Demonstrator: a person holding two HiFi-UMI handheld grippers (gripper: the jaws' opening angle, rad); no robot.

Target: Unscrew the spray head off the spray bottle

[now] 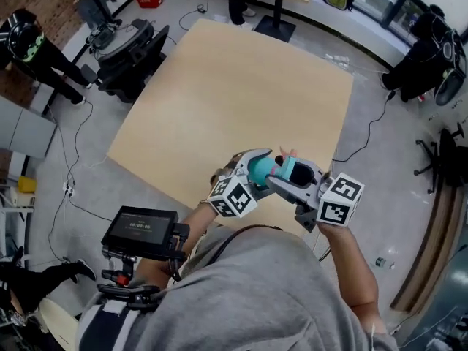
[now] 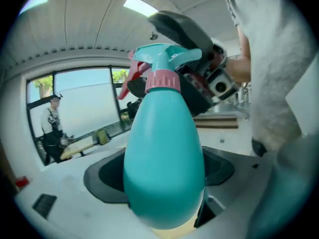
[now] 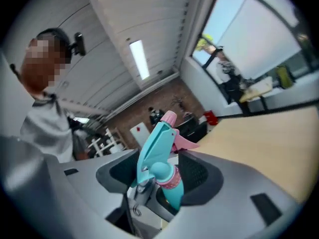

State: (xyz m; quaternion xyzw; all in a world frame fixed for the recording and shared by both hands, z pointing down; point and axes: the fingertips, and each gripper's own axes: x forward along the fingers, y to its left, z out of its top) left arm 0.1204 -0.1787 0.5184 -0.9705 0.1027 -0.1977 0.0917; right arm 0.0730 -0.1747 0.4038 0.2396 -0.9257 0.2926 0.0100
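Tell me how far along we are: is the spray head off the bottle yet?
Done: the left hand-held gripper is clamped on the teal spray bottle, holding it off the table. In hand: the right hand-held gripper has its jaws around the spray head; whether they press on it is unclear. Left: the head still sits on the bottle at its pink collar, so the unscrewing isn't finished.

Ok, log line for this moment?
left gripper: shut on bottle | right gripper: round head, grip unclear | head: on bottle | bottle: held over table
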